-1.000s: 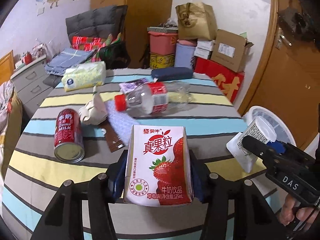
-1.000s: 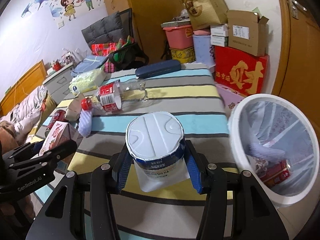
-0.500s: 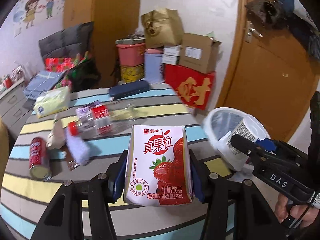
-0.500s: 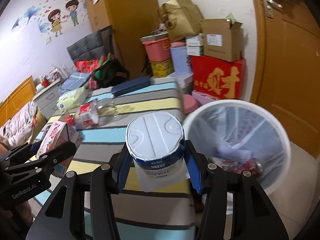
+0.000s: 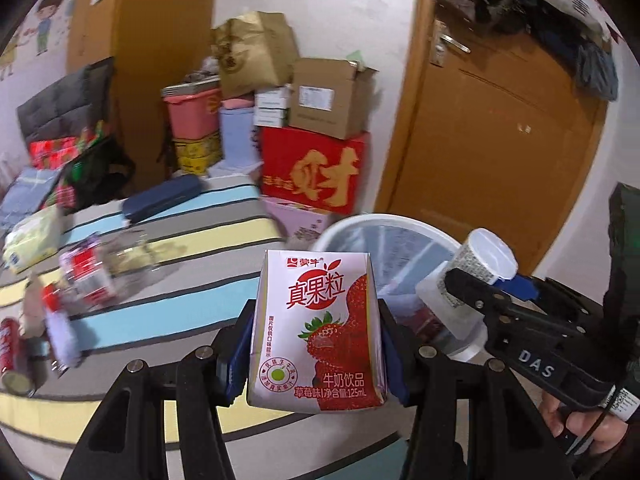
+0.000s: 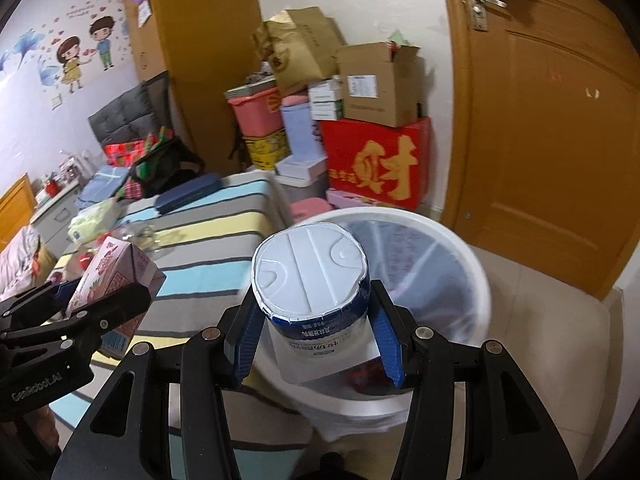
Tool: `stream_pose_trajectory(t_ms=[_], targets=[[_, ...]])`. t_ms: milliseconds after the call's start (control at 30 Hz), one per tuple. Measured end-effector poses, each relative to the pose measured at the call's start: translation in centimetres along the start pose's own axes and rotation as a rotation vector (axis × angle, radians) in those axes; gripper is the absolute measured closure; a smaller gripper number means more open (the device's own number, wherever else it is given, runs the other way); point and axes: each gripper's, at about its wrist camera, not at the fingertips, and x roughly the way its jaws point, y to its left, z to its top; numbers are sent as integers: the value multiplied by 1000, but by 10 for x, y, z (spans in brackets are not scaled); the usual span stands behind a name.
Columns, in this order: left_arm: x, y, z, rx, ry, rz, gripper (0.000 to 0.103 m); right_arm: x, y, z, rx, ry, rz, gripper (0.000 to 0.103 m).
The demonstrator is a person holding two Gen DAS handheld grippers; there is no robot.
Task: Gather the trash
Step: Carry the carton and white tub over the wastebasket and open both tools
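Observation:
My left gripper (image 5: 316, 344) is shut on a strawberry milk carton (image 5: 316, 328), held upright above the striped table's right edge. My right gripper (image 6: 316, 320) is shut on a white yogurt cup (image 6: 310, 276) with a foil lid, held over the near rim of the white trash bin (image 6: 476, 264). The bin (image 5: 384, 224) holds a red can and other trash. In the left wrist view the right gripper (image 5: 472, 280) with its cup (image 5: 484, 260) hangs over the bin's right side. In the right wrist view the left gripper (image 6: 104, 300) with the carton (image 6: 116, 264) is at the left.
On the striped table (image 5: 180, 300) lie a clear plastic bottle (image 5: 100, 268), a red can (image 5: 10, 340), crumpled tissue, a tissue pack (image 5: 32, 236) and a dark blue case (image 5: 162, 198). Stacked boxes (image 5: 312, 168) stand behind the bin. A wooden door (image 5: 500, 140) is at the right.
Both grippers have swung right, away from the table and toward the bin, each still holding its item. The bin now fills the space under the yogurt cup.

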Motion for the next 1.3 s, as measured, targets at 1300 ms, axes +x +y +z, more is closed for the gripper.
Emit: stream_pose_trajectory(t_ms=[1300], targets=[[62,-36,10,2,77,-62,37,23,-41,4,-9,49,-102,45]])
